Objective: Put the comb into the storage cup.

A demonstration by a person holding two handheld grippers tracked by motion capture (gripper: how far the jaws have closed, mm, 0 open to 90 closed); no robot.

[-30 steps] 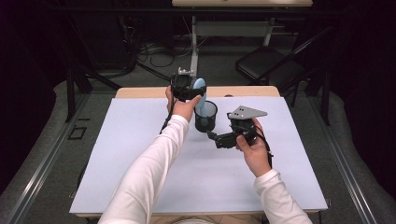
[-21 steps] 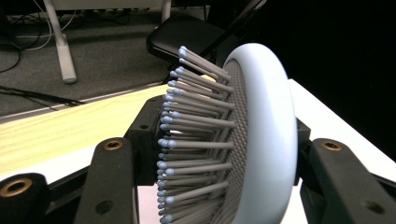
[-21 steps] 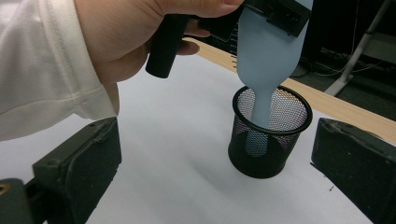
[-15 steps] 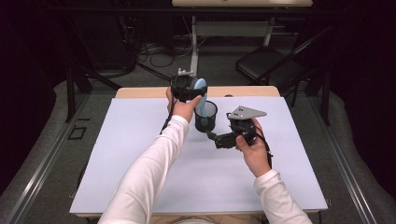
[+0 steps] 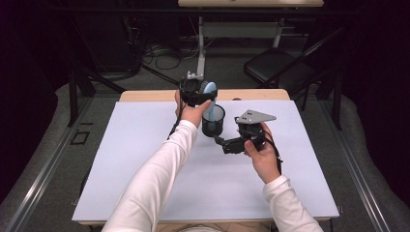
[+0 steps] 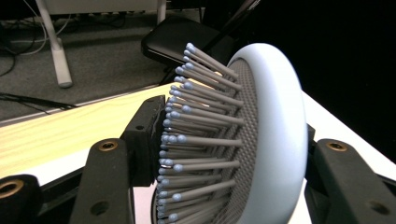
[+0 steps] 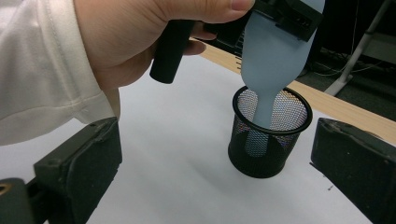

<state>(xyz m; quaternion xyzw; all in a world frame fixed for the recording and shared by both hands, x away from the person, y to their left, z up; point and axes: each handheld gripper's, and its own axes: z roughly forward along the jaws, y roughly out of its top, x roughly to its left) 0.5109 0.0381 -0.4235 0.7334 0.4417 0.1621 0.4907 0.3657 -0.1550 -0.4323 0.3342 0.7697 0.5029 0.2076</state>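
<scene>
High view puts the left gripper [image 5: 199, 92] at about eleven o'clock of the black mesh cup [image 5: 213, 121], raised above it so that the pale blue hairbrush [image 5: 210, 99] hangs head up with its handle down inside the cup. Its jaws have just been opening a little, yet in the left gripper view the pads still bracket the brush head [image 6: 261, 140], one against the bristle tips and one behind the back, so the brush looks loosely clasped rather than freed, probably to let it settle upright. At four o'clock of the cup the right gripper [image 5: 227, 144] waits just beside it, jaws [image 7: 210, 172] spread and empty, likely ready to steady the cup.
</scene>
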